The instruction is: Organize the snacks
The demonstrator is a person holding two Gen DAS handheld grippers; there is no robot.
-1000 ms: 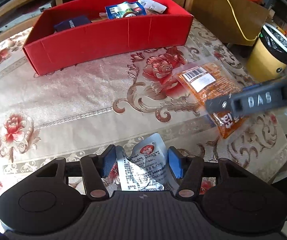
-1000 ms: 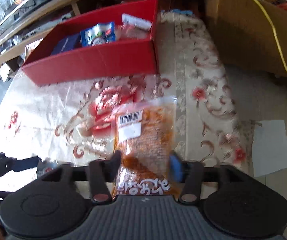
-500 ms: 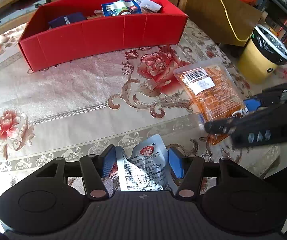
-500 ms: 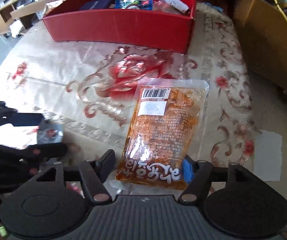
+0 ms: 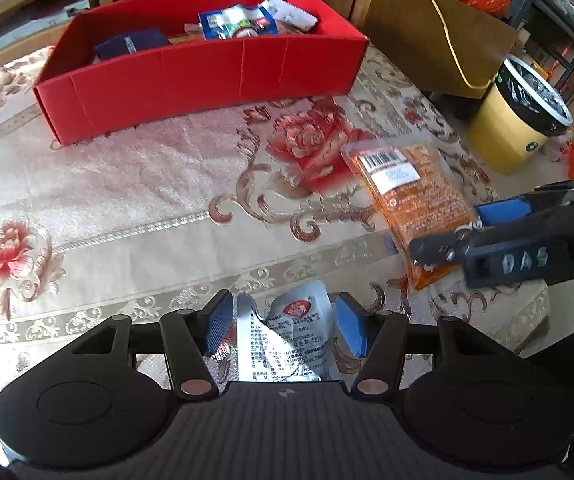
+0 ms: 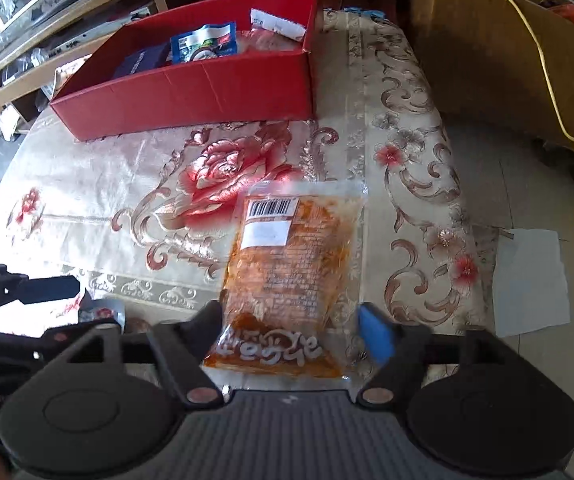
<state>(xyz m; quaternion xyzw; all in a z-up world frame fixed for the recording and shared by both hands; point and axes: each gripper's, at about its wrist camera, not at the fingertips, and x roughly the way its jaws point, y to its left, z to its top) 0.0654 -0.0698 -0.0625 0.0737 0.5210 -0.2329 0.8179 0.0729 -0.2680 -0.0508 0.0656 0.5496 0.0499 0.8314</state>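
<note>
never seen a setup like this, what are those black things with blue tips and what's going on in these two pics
Those are two handheld grippers; a person holds one in each hand, and each carries a fisheye camera looking along its two blue-padded fingers. One picture comes from the left gripper, the other from the right gripper.

Both are open. A silver snack pouch lies between the left one's fingers, an orange snack packet between the right one's, and neither is clamped.

Both snacks lie on a flowered tablecloth. Behind stands a red box already holding a few packets. The job is to organize the snacks.

Orange pouch [image 6: 291, 256], silver sachet [image 5: 287, 336] flat on cloth.
</note>
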